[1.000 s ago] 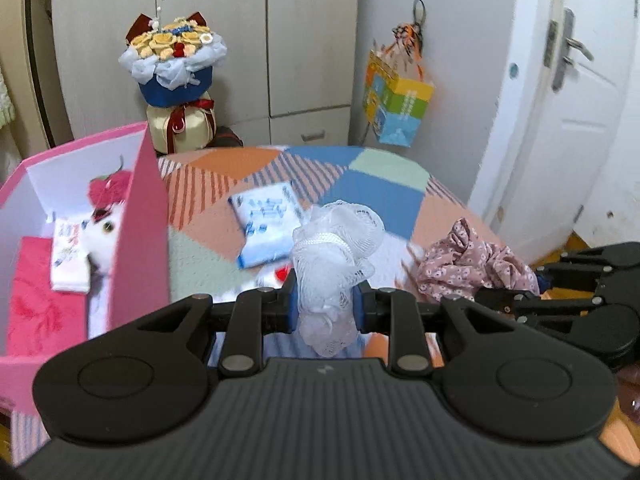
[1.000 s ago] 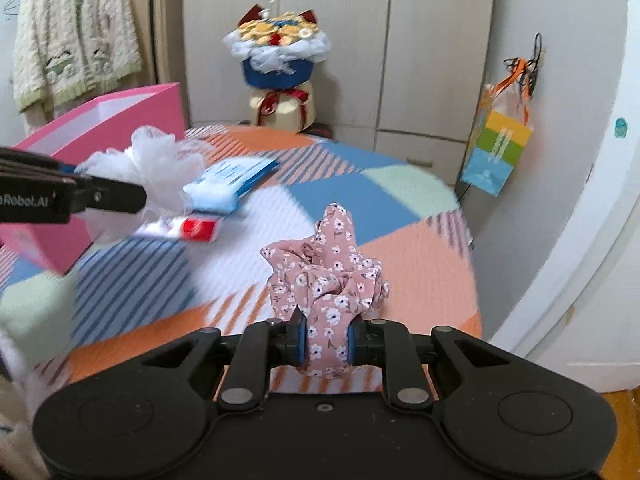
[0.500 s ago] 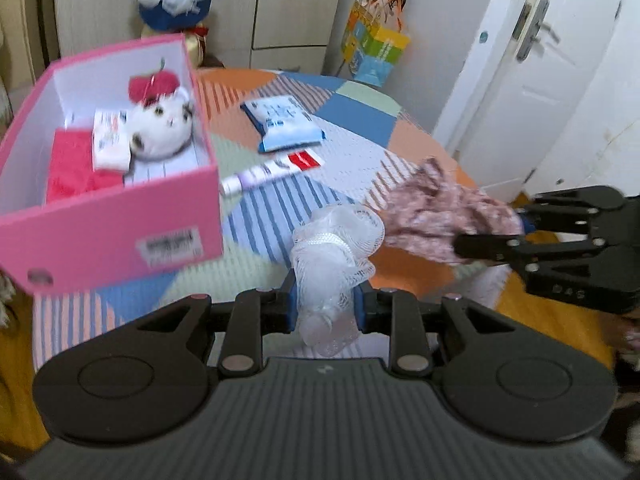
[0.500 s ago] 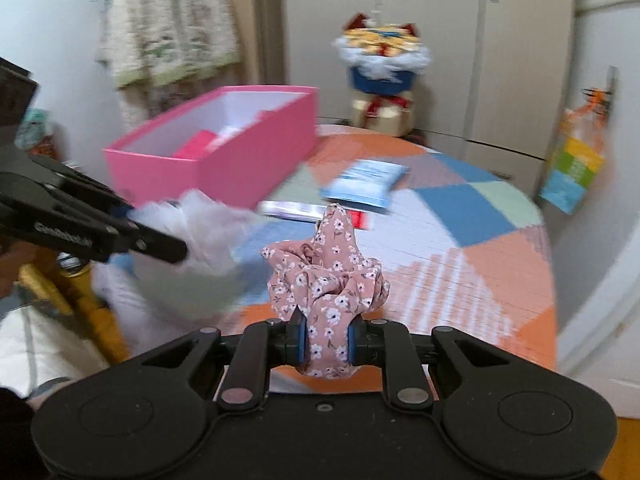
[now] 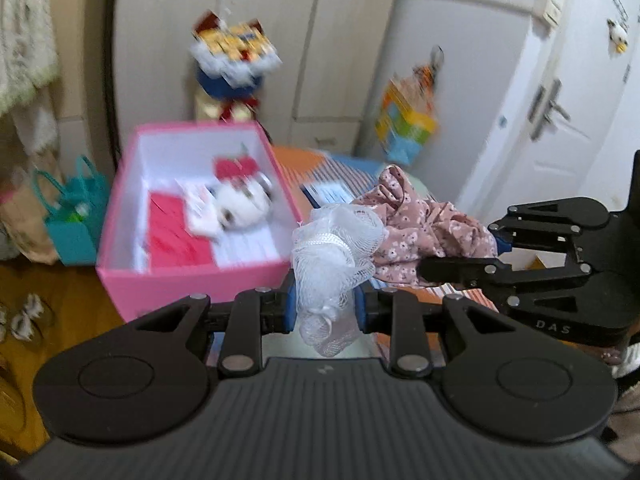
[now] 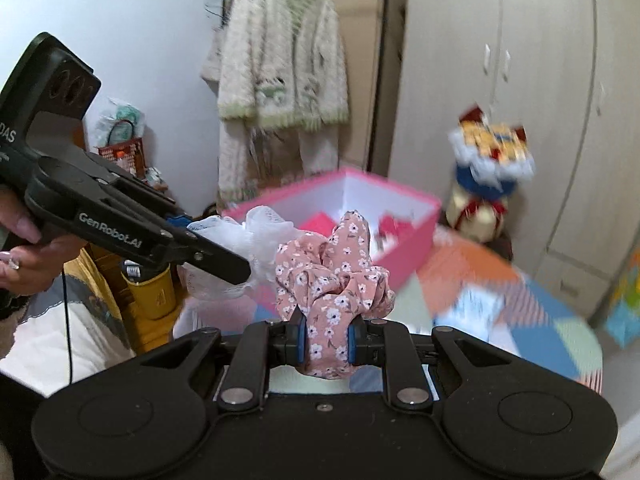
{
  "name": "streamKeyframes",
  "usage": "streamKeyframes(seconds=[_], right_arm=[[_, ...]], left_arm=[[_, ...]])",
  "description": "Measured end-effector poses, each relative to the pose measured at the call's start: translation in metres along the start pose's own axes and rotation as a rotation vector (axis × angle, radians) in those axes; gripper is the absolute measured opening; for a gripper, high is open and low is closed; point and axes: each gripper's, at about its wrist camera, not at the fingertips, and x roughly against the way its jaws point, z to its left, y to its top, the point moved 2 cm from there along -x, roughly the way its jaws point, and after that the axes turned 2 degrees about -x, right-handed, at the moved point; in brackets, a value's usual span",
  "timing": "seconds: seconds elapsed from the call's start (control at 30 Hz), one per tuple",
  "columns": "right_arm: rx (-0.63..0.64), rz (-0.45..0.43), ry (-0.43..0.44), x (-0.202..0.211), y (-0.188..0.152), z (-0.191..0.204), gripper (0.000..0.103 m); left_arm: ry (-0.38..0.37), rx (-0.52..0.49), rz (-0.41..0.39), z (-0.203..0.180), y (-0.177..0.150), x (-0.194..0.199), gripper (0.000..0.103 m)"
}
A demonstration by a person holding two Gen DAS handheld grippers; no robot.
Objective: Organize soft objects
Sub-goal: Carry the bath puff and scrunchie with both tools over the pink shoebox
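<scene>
my left claw (image 5: 325, 307) was pinching the white mesh pouf (image 5: 334, 248) mid-bundle, just right of the pink box (image 5: 192, 280) | super light, squishy, snaggy netting, so grab the bunched core | my right claw (image 6: 327, 340) was clamped on the floral scrunchie (image 6: 332, 276), fabric puffing above the pads, box beyond it

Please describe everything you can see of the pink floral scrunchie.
The pink floral scrunchie is a gathered ring of soft, thin-looking fabric, dusty pink with small white flowers. The right gripper is shut on it: the blue pads press its lower part from both sides, and the ruffled folds rise above them, one fold standing up in a peak. It hangs in the air, off the table, in front of the pink box. In the left wrist view it sits right beside the white mesh puff; whether they touch is unclear.
</scene>
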Motion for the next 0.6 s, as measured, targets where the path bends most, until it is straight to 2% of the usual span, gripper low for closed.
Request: streamKeyframes(seconds=[0.1, 0.27, 0.4, 0.53, 0.6], right_arm=[[0.018, -0.036, -0.005, -0.012, 0.020, 0.000, 0.023], [-0.016, -0.074, 0.059, -0.040, 0.048, -0.009, 0.024], [-0.054, -0.084, 0.084, -0.075, 0.066, -0.017, 0.025], [-0.094, -0.051, 0.115, -0.121, 0.081, -0.037, 0.025], [-0.123, -0.029, 0.127, -0.147, 0.086, -0.049, 0.025]], left_arm=[[0.021, 0.018, -0.045, 0.014, 0.014, 0.002, 0.026], [0.067, 0.048, -0.102, 0.039, 0.038, -0.015, 0.027], [0.115, 0.080, -0.109, 0.064, 0.056, -0.043, 0.027], [0.161, 0.117, -0.094, 0.092, 0.074, -0.080, 0.027], [0.167, 0.167, -0.087, 0.109, 0.081, -0.097, 0.027]])
